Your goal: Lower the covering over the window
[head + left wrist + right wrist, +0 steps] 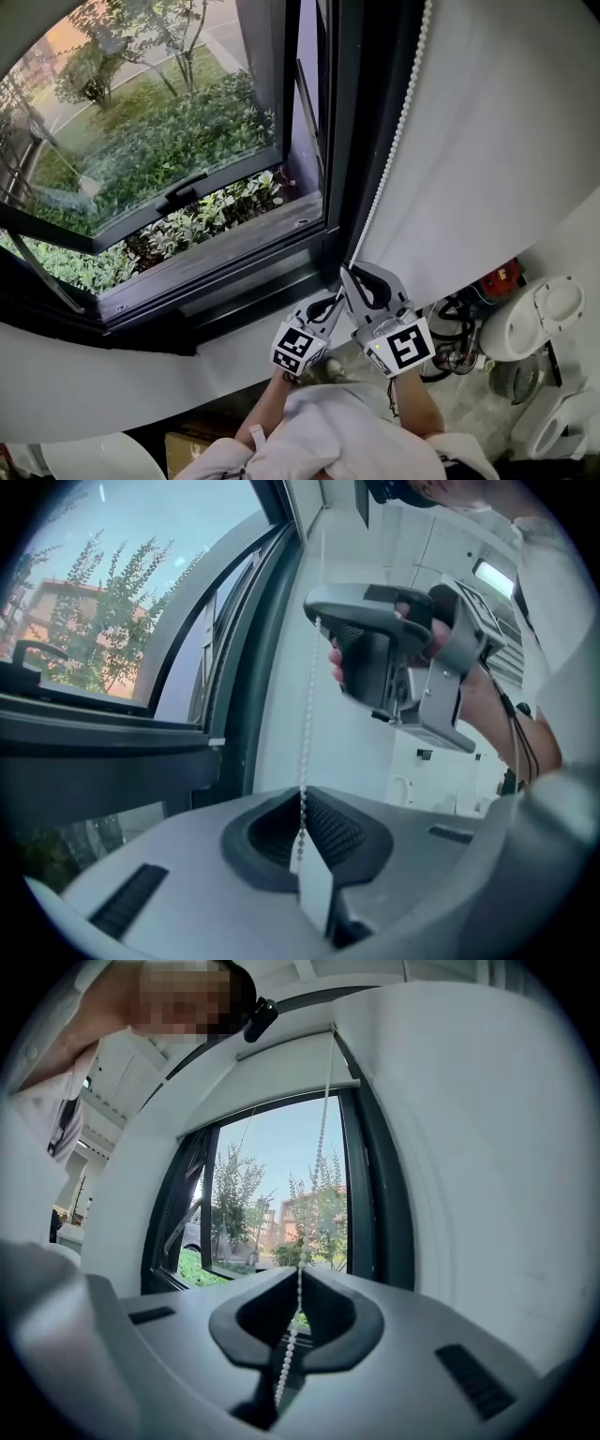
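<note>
Clamped shut on the white bead chain (401,127) with the left gripper (302,797), and again just above with the right gripper (298,1281) (beads pinched between both pairs of jaws). Hanging beside the dark window frame (347,141), right side. Way up top: roller blind (272,1082), sitting high above the glass (272,1194).
</note>
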A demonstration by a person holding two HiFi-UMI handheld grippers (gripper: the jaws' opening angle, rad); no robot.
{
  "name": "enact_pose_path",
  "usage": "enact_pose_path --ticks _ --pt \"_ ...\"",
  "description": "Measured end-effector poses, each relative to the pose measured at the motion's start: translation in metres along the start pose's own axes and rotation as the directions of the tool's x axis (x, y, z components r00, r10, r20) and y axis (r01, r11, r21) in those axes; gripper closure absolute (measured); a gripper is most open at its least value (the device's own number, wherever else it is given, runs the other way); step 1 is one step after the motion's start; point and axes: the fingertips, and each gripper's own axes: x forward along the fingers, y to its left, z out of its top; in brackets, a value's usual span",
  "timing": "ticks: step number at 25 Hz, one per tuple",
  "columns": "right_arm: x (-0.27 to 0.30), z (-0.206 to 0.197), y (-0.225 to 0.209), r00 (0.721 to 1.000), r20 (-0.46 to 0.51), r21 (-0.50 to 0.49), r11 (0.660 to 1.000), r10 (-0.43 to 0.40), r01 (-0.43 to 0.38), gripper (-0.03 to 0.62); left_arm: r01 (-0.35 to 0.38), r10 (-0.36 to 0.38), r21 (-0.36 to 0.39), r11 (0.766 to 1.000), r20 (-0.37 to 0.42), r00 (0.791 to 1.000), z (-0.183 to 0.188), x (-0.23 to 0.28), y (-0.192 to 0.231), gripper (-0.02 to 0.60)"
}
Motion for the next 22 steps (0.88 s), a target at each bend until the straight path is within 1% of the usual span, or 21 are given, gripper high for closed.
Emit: enact_pose_path --ticks 8,13,17,22 --pt "-0.005 -0.043 0.007 0.998 -0.069 0.051 0.999 0.012 -0.009 0.592 0.001 -0.003 -0.032 0.999 -0.069 0.998 -0.043 0.005 0.001 0.561" --pt "-0.009 -0.060 0.011 0.995 -0.096 0.063 0.998 0.010 -0.004 0.592 -0.002 -0.002 -0.042 0.999 -0.096 0.995 -0.061 0.004 0.002 0.561" --pt "-0.009 -0.077 0.017 0.992 -0.126 0.088 0.996 0.024 -0.013 0.592 -0.005 -0.004 -0.059 0.998 -0.139 0.990 -0.078 0.003 0.002 0.561" --pt "-0.008 -0.083 0.022 0.994 -0.111 0.122 0.992 0.023 -0.009 0.594 -0.014 0.001 -0.090 0.996 -0.147 0.989 -0.085 0.000 0.001 0.561"
